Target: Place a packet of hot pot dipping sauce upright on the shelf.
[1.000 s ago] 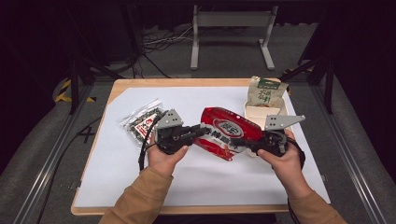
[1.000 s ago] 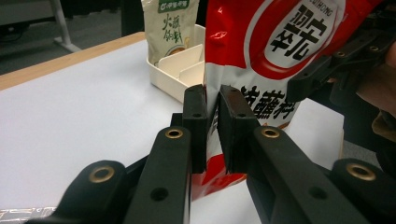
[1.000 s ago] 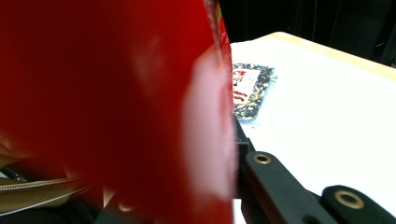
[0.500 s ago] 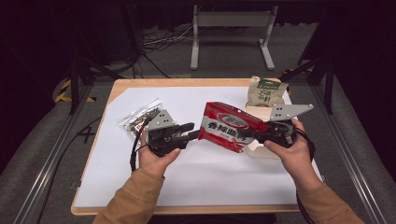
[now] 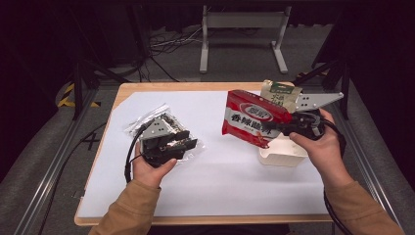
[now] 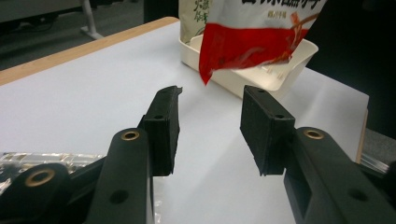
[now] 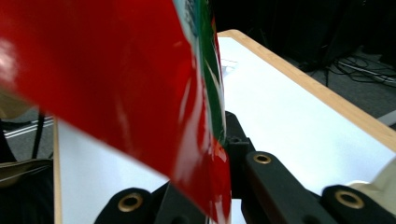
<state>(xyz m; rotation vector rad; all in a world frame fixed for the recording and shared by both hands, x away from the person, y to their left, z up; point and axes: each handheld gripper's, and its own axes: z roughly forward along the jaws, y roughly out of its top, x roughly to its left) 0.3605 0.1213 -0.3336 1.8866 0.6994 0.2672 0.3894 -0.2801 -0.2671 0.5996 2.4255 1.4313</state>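
— What does the right gripper (image 5: 283, 128) have hold of above the table (image 5: 161, 89)?

— A red snack packet (image 5: 254, 122), pinched by its edge between jaws clamped tight on it. In the high view the packet hangs in the air at the right of the white sheet (image 5: 210, 171), printed face towards the camera, its lower corner over the near rim of a cream tray (image 5: 281, 155). In the right gripper view the red foil (image 7: 140, 93) runs down into the closed jaws.

— And the left gripper (image 5: 188, 144)?

— It carries nothing. The left gripper view shows its two black pads (image 6: 266, 128) parted about halfway with bare white sheet (image 6: 93, 102) between them; the jaws have just been opening. It points across the table at the packet's bottom edge (image 6: 243, 46) and the tray (image 6: 280, 70), well apart from both.

— What lies beneath it?

— A clear bag with dark contents (image 5: 164, 125), flat on the sheet at the left, partly covered by the gripper and the person's left hand (image 5: 154, 169).

— Anything else at the right?

— A beige-and-green pouch (image 5: 281, 95) stands upright behind the red packet, at the far end of the tray.
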